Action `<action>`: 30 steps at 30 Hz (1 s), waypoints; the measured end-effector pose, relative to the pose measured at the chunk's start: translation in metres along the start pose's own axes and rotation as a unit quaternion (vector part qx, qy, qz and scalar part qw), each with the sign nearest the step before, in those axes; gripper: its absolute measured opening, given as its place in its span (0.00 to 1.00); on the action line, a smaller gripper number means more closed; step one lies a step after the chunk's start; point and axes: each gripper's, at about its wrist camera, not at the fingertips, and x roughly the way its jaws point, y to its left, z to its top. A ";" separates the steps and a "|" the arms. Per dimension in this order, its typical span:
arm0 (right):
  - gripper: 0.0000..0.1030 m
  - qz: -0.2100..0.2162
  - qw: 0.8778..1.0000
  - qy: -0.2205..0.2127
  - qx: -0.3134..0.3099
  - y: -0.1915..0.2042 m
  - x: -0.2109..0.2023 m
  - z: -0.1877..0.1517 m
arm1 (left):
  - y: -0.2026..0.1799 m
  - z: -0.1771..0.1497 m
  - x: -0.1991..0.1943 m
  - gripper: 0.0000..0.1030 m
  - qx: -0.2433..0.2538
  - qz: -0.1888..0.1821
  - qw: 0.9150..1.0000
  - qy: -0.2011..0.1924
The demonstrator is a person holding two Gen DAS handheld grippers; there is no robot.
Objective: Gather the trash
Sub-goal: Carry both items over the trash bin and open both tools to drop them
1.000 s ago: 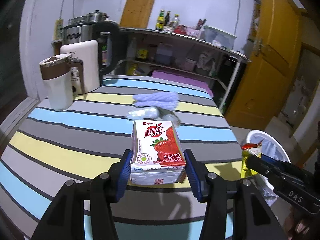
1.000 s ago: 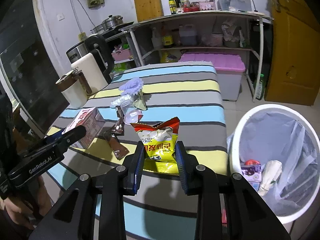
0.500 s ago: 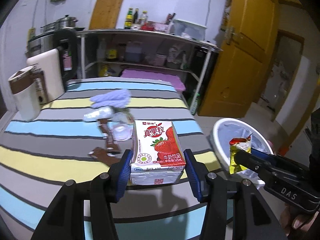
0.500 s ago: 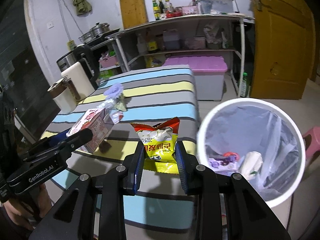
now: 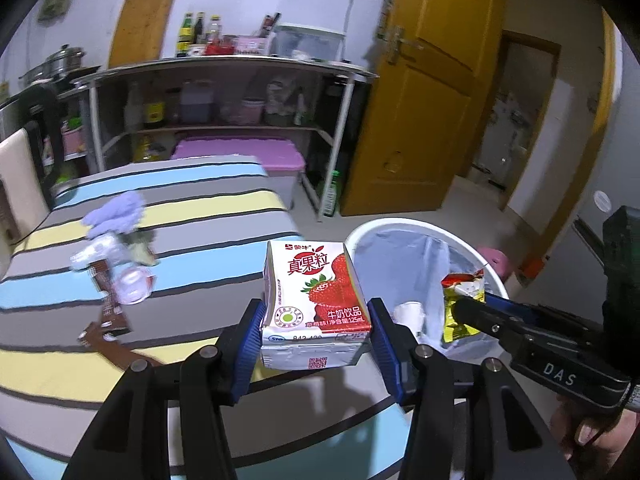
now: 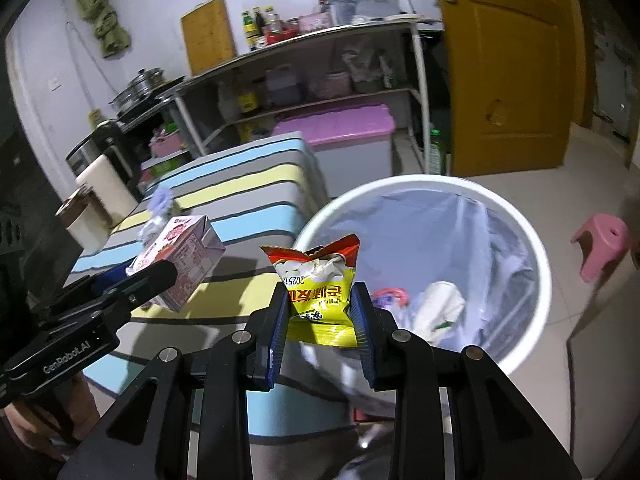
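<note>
My left gripper [image 5: 316,312] is shut on a strawberry milk carton [image 5: 314,300], held above the right edge of the striped table [image 5: 208,208]. The carton [image 6: 180,260] also shows in the right wrist view, at the left. My right gripper [image 6: 320,304] is shut on a yellow and red snack bag [image 6: 320,288], held at the near rim of the white trash bin [image 6: 520,232]. From the left wrist view the bag [image 5: 460,304] hangs over the bin [image 5: 400,226]. The bin holds a clear liner and several discarded items.
On the table lie a purple cloth [image 5: 116,212], a clear plastic wrapper [image 5: 132,280] and brown wrappers [image 5: 112,316]. A kettle and a jug [image 6: 86,220] stand at the table's far left. Behind are a metal shelf [image 6: 304,76], a pink-lidded box [image 6: 340,124], a yellow door and a pink stool [image 6: 600,244].
Both grippers have swung right, away from the table's middle toward the bin, each keeping its grip. The bin now fills much more of both views.
</note>
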 end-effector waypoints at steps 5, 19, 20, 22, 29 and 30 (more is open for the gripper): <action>0.31 -0.014 1.000 0.005 0.017 -0.019 0.000 -0.002 | -0.019 0.006 0.015 0.50 0.017 -0.024 1.000 0.006; 0.31 -0.046 0.997 0.022 0.054 -0.060 0.006 -0.007 | -0.064 0.014 0.062 0.51 0.059 -0.085 0.994 0.038; 0.31 -0.047 0.997 0.024 0.057 -0.062 0.006 -0.008 | -0.065 0.014 0.065 0.51 0.060 -0.089 0.993 0.041; 0.32 -0.049 0.997 0.029 0.060 -0.066 0.009 -0.009 | -0.068 0.015 0.071 0.51 0.064 -0.093 0.992 0.047; 0.32 -0.047 0.996 0.040 0.067 -0.070 0.016 -0.011 | -0.074 0.011 0.081 0.51 0.071 -0.098 0.991 0.057; 0.32 -0.046 0.996 0.041 0.067 -0.070 0.017 -0.010 | -0.074 0.011 0.082 0.51 0.072 -0.098 0.991 0.058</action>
